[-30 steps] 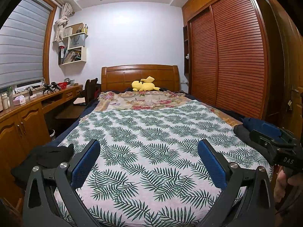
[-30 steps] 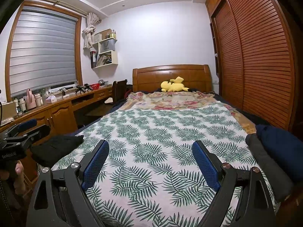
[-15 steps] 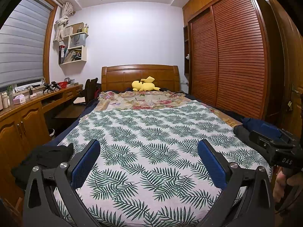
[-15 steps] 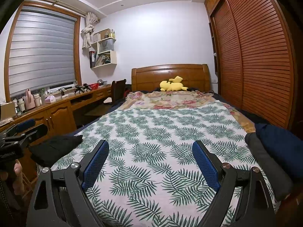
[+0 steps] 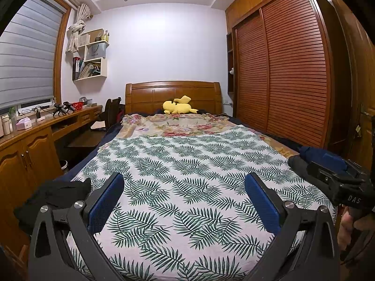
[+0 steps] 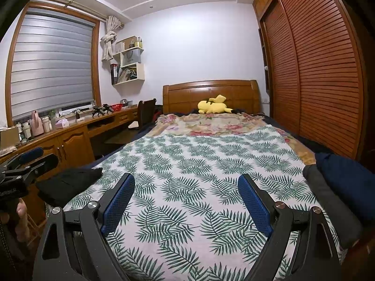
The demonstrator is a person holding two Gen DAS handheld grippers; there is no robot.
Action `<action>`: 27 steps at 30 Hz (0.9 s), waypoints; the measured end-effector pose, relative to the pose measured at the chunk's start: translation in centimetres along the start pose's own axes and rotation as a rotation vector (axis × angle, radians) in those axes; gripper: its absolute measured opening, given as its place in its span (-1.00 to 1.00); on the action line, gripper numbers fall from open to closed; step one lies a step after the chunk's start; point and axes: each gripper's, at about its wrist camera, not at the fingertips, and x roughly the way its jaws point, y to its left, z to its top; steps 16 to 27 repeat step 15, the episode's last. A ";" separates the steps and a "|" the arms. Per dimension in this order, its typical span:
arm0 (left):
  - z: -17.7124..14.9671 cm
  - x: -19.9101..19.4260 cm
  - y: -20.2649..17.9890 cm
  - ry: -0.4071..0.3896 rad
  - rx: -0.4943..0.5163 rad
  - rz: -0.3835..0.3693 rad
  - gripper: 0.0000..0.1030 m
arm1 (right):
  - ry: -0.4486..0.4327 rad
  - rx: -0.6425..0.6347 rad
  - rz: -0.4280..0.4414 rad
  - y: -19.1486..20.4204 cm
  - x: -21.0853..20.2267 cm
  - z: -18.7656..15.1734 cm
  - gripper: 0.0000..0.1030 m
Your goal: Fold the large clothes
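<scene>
A crumpled black garment (image 5: 54,196) (image 6: 68,182) lies at the bed's near left corner. At the near right corner sit a folded grey piece (image 6: 328,199) (image 5: 297,164) and a folded navy piece (image 6: 349,180) (image 5: 321,154), side by side. My left gripper (image 5: 184,194) hovers open over the leaf-print bedspread (image 5: 187,164), with nothing between its blue pads. My right gripper (image 6: 186,194) is open too, above the same bedspread (image 6: 199,159), holding nothing. Each gripper shows at the edge of the other's view, held by a hand.
A yellow plush toy (image 5: 178,107) lies by the wooden headboard (image 5: 173,93). A long wooden desk (image 6: 70,135) with a chair (image 6: 145,112) runs along the left. A slatted wardrobe (image 6: 316,82) lines the right wall.
</scene>
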 end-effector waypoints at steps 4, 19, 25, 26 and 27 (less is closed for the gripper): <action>0.0 0.0 0.0 0.000 0.000 -0.001 0.99 | 0.001 -0.001 0.001 0.0 0.0 0.0 0.75; 0.1 -0.2 -0.1 0.000 0.000 -0.002 0.99 | 0.000 -0.002 -0.001 -0.2 -0.1 0.0 0.75; 0.1 -0.2 -0.1 0.000 0.000 -0.002 0.99 | 0.000 -0.002 -0.001 -0.2 -0.1 0.0 0.75; 0.1 -0.2 -0.1 0.000 0.000 -0.002 0.99 | 0.000 -0.002 -0.001 -0.2 -0.1 0.0 0.75; 0.1 -0.2 -0.1 0.000 0.000 -0.002 0.99 | 0.000 -0.002 -0.001 -0.2 -0.1 0.0 0.75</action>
